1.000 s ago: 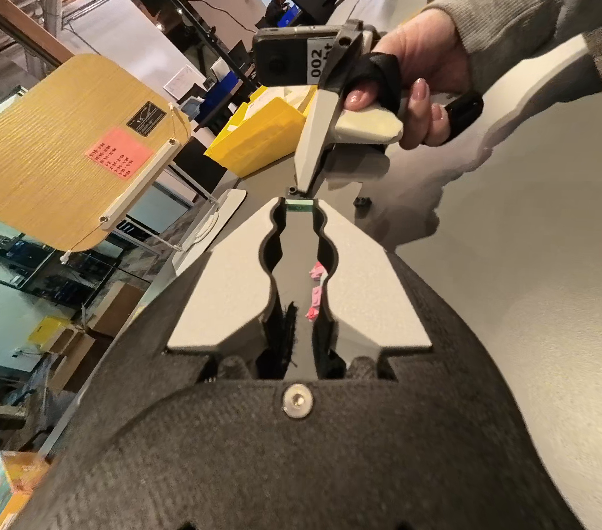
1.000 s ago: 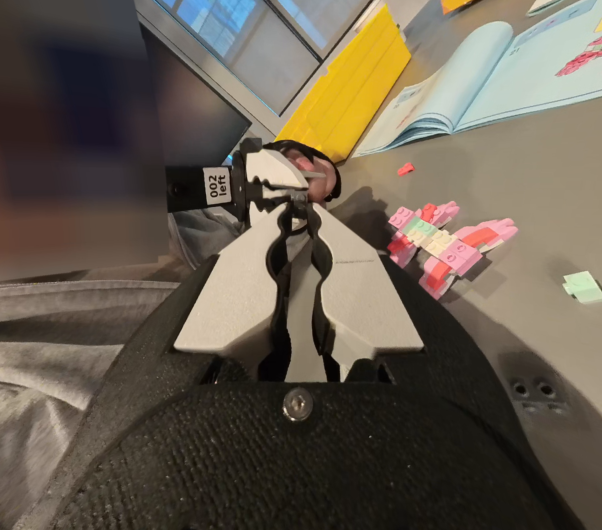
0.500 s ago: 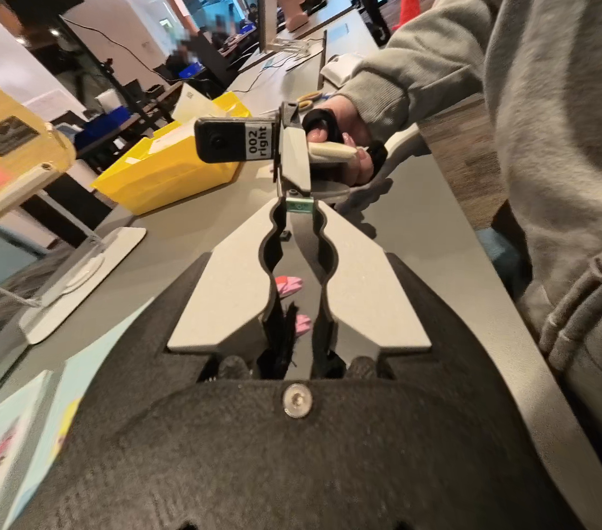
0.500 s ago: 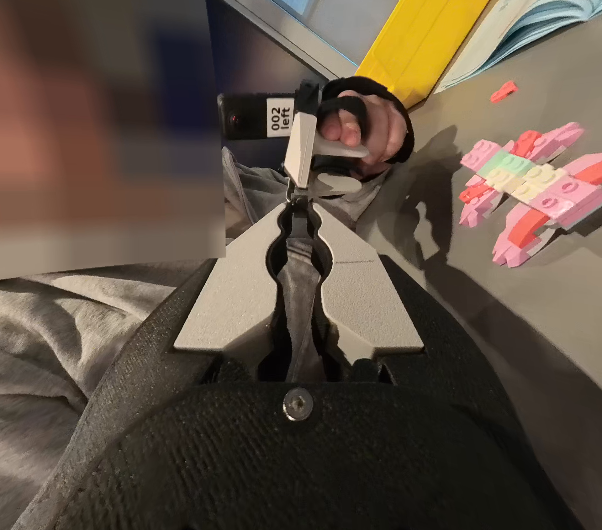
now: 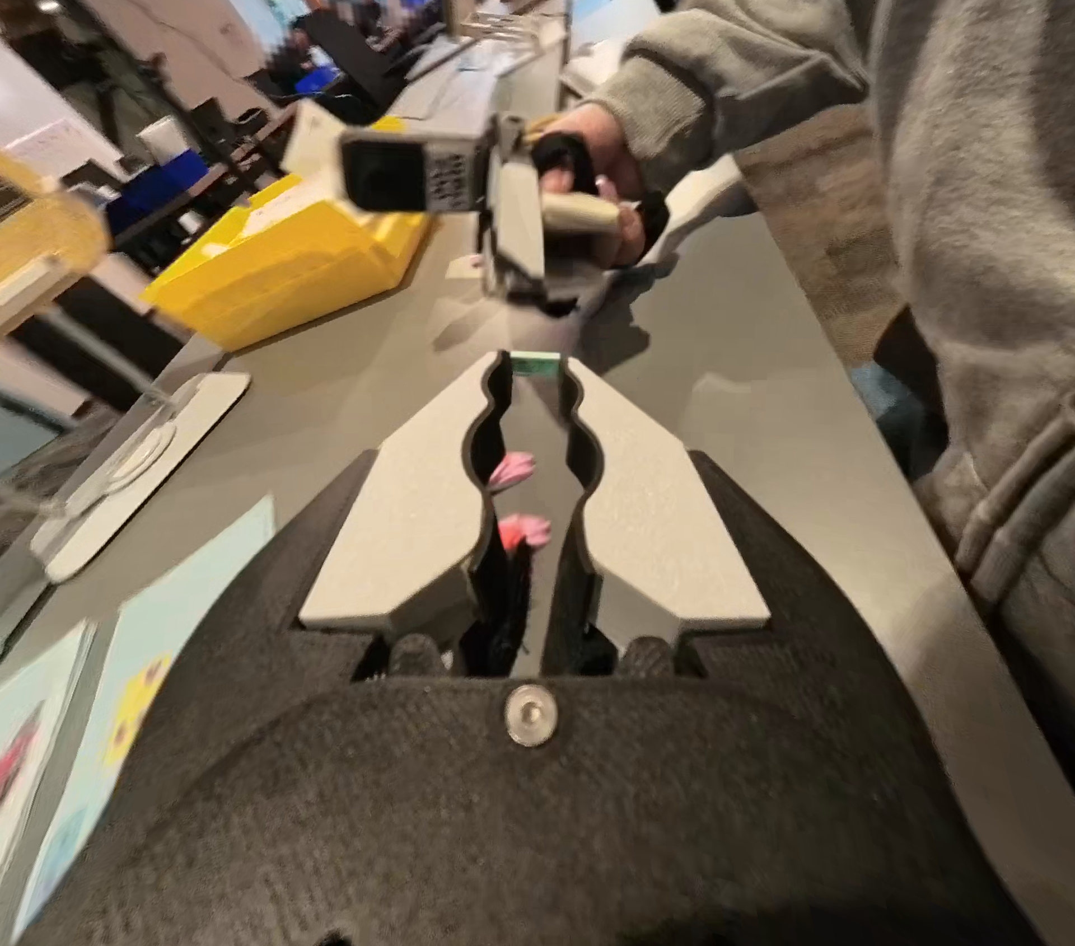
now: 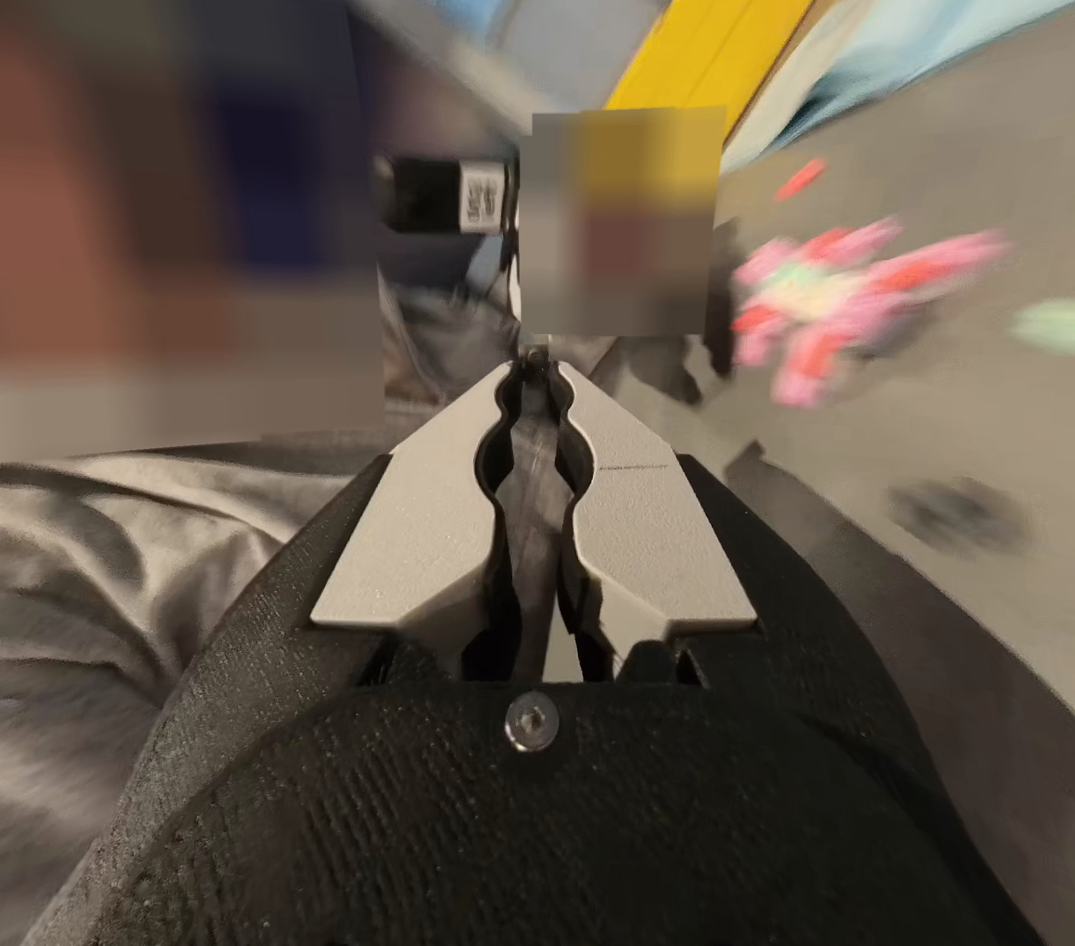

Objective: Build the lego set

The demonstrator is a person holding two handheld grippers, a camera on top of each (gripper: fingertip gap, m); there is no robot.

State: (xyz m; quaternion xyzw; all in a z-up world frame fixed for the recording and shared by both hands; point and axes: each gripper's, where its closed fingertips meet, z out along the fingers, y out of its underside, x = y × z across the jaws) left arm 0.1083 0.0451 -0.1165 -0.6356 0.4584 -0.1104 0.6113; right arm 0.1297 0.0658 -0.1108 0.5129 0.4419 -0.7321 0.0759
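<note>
Blur smears the right wrist view; the pink and red lego model (image 6: 861, 301) at right centre is a streak on the counter (image 6: 872, 453), sharper half a second ago. A mosaic patch hides the far gripper's handle. Right gripper (image 6: 534, 365): fingers nearly together on a tiny dark piece (image 6: 533, 355), kind unclear. Left gripper (image 5: 535, 362): fingers pinch a small green brick (image 5: 535, 361) at the tips. Pink bits of the model (image 5: 515, 467) show through the gap below. The other gripper, close beyond the tips before, now sits higher in frame, apart
</note>
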